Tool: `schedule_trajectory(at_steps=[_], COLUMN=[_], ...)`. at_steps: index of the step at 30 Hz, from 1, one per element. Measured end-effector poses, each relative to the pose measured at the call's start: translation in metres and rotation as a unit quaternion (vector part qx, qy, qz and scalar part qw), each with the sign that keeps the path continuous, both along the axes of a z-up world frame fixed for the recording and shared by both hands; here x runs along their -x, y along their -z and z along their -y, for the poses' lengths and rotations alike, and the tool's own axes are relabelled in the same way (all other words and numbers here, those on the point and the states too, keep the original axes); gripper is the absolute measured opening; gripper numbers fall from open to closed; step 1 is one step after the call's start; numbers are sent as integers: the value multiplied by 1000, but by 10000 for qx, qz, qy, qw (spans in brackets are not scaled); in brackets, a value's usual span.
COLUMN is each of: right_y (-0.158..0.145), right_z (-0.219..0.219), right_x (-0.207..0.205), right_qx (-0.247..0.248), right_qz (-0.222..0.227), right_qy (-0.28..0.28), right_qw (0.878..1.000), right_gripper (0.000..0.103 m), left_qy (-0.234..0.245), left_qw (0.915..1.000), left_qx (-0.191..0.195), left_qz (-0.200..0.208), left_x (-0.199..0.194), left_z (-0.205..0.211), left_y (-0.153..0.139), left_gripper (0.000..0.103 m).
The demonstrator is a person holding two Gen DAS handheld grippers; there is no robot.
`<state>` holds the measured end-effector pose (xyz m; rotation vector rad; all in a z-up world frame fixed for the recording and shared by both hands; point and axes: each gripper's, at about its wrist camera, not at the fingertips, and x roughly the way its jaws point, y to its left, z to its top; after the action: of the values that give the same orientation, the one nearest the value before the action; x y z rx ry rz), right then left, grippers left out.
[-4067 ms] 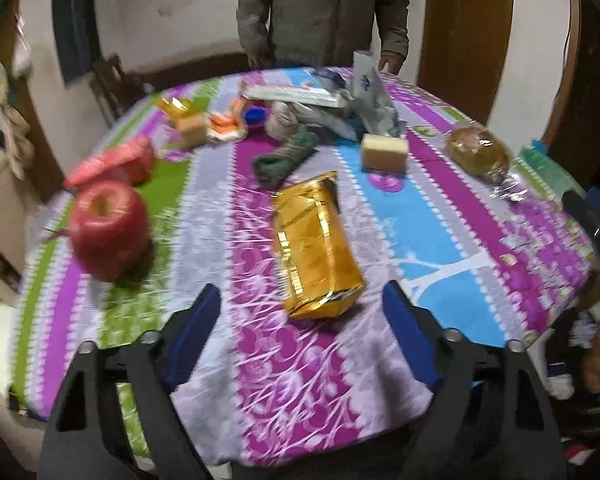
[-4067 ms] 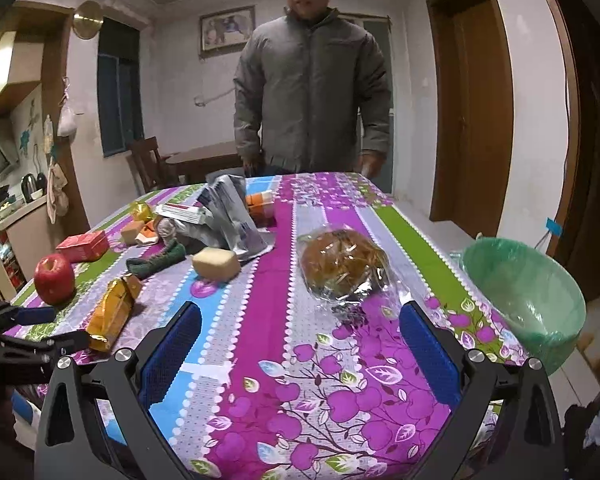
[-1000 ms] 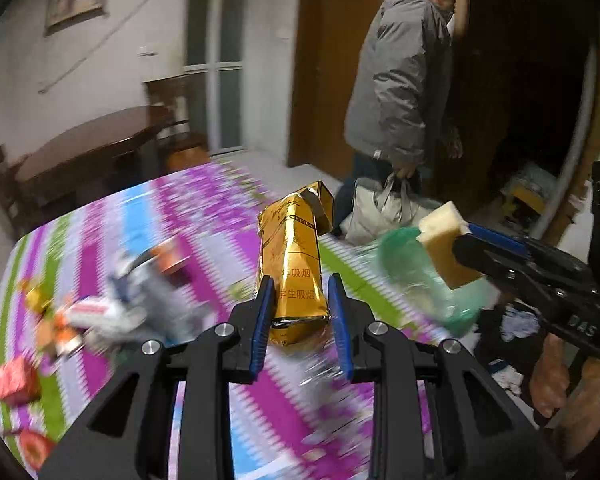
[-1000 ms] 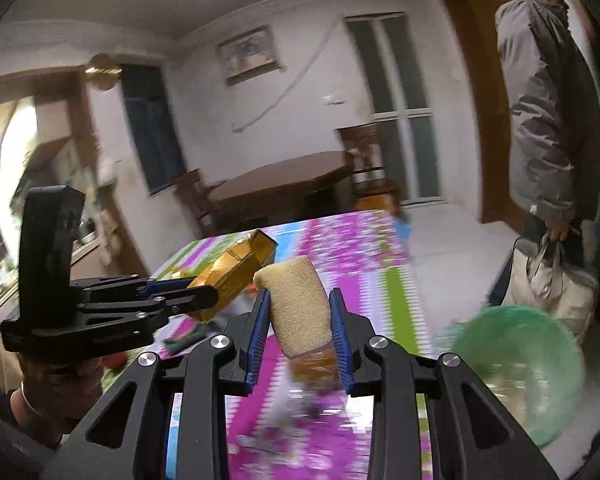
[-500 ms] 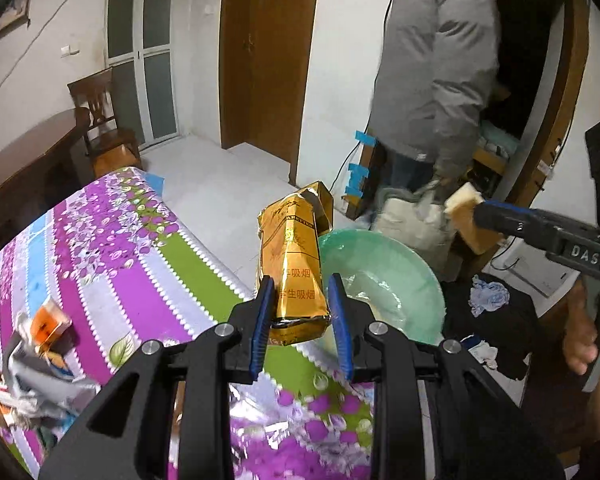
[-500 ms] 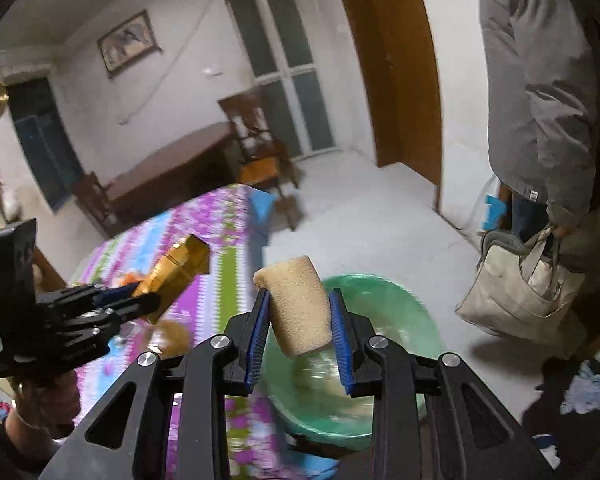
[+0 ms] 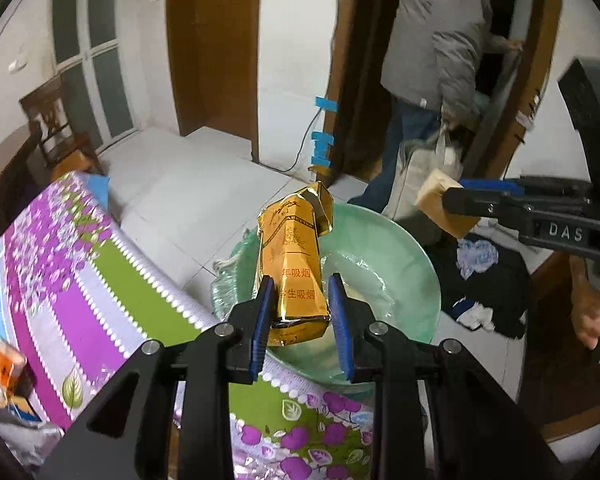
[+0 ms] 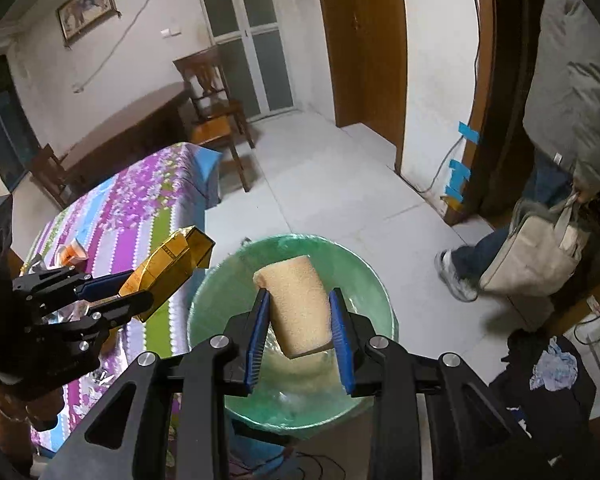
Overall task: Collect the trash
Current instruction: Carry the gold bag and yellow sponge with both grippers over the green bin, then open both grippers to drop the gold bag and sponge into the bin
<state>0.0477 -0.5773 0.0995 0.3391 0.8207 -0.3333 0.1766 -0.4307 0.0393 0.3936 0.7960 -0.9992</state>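
Both loads hang over the bin (image 8: 220,292): the right gripper (image 8: 298,330) grasps the sponge (image 8: 298,308) above its middle, the left gripper (image 7: 302,314) grasps the gold packet (image 7: 294,264) upright at its counter-side rim.

From the left wrist we look down along the fingers at the green bin (image 7: 412,248), close below, from over the table edge (image 7: 140,280). From the right wrist we look almost straight down into that bin (image 8: 220,292). Both views share the bin, table corner and doorway (image 7: 352,80).
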Motion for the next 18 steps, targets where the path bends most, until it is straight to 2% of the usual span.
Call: schedule_trajectory(at_steps=[8,18], right_y=[25,54], right_z=[5,17], right_x=[-11,-34], right_qx=[-222,-503], right_qz=[-303,-552], right_qy=[105,225], right_qw=[9992,9970], right_gripper=[32,32], left_qy=[162,230], left_qw=[9992,9988], left_qx=[-337,-429], left_qz=[172,-53], left_x=[13,9], left_z=[23,33], left_y=[19,31], left_gripper=[27,27])
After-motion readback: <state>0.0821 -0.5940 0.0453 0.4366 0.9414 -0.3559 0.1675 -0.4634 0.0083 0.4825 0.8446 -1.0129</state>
